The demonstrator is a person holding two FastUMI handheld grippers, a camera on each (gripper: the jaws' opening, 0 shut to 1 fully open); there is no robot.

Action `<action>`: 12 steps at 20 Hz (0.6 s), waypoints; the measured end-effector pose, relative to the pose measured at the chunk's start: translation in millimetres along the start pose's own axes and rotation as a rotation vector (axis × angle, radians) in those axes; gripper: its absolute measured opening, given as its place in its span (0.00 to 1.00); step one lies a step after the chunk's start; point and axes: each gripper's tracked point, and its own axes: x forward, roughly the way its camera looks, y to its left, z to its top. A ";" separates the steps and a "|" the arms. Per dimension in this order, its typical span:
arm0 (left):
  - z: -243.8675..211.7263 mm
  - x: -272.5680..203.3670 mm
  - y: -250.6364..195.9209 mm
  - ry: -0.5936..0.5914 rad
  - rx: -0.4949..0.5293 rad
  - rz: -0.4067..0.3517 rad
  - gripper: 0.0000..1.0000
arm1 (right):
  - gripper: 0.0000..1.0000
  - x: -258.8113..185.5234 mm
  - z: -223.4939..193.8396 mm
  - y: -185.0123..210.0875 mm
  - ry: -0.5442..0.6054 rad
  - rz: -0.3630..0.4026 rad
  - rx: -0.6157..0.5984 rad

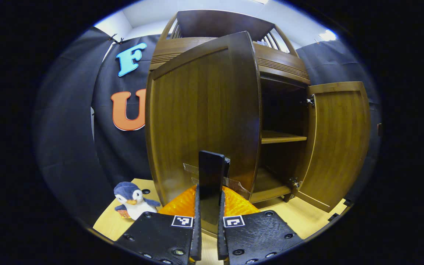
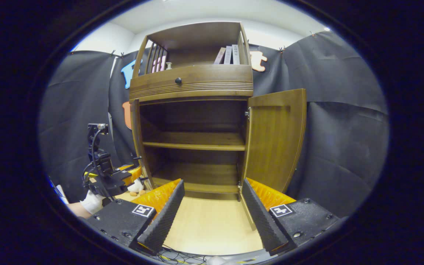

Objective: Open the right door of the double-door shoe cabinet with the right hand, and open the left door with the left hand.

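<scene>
Left door (image 1: pixel 204 121) of the shoe cabinet (image 2: pixel 191 84) stands directly ahead of the left gripper (image 1: pixel 209 176), whose fingers are closed on the door's dark upright handle (image 1: pixel 211 173), the panel swung well out with its free edge toward the viewer and its hinge side farther left. Right gripper (image 2: pixel 212 206) is spread wide and holds nothing; just beyond its right finger the right door (image 2: pixel 274 140) stands fully open. Judged from this, only a further outward pull by the left gripper remains.
</scene>
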 end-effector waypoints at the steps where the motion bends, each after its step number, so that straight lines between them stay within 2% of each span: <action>1: -0.2 -3.8 4.6 -0.001 0.001 0.007 0.16 | 0.99 0.1 -1.3 1.7 0.001 0.005 0.001; 6: -4.1 -24.8 27.8 0.006 -0.011 0.054 0.15 | 0.99 -1.3 -4.3 14.5 0.002 0.040 -0.006; 7: -4.2 -28.4 32.9 0.008 -0.013 0.062 0.24 | 0.99 -1.8 -4.4 17.1 0.001 0.046 -0.004; 8: -5.3 -31.6 38.8 0.012 -0.018 0.074 0.15 | 0.99 -2.1 -4.5 19.6 0.001 0.054 -0.004; 9: -5.6 -35.9 44.9 0.012 -0.022 0.085 0.15 | 0.99 -2.5 -4.9 22.1 -0.001 0.059 -0.004; 10: -6.9 -39.8 55.0 0.018 -0.032 0.118 0.23 | 0.99 -3.1 -5.3 24.9 -0.002 0.065 -0.007; 12: -7.5 -48.0 71.0 0.009 -0.033 0.150 0.04 | 0.99 -3.8 -7.4 29.1 -0.001 0.077 -0.009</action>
